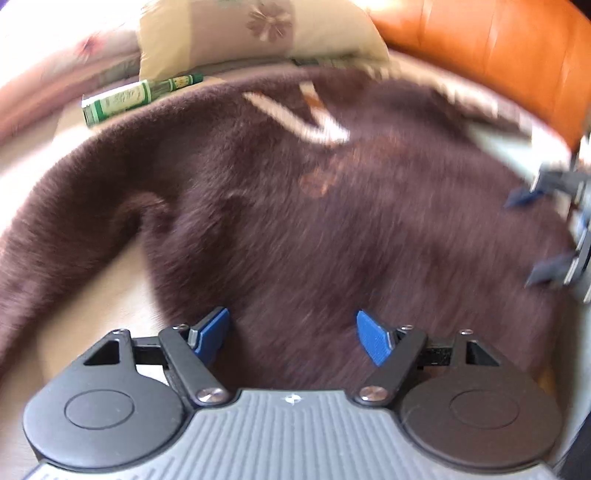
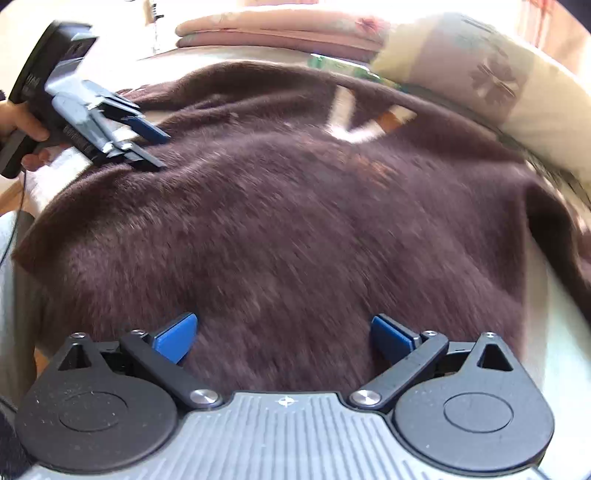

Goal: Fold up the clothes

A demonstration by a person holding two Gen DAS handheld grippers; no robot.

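Left wrist view: the left gripper (image 1: 293, 338) hangs over the near part of a dark brown fleece garment (image 1: 314, 221), its blue pads spread apart with only pile beneath them and nothing clamped. The garment lies spread flat on a pale surface (image 1: 92, 288), V-neck (image 1: 317, 114) pointing away, one sleeve (image 1: 55, 240) trailing to the left. Beyond it lie a green-patterned box (image 1: 136, 96), a floral cushion (image 1: 255, 33) and an orange seat back (image 1: 498, 48). The right gripper (image 1: 543, 236) enters at the right edge, jaws wide.

Right wrist view: the right gripper (image 2: 284, 338) is likewise fully open above the fleece and grips nothing. This view alone shows the person's hand (image 2: 26, 129) on the left tool's handle, and that tool's tips just above or touching the fabric; which cannot be determined. The sleeve and the orange seat are absent here.

Handling: the fabric is judged soft, thick, light and limp. It should bunch, not slip. Take hold at a hem corner or shoulder seam, pinching a raised fold.
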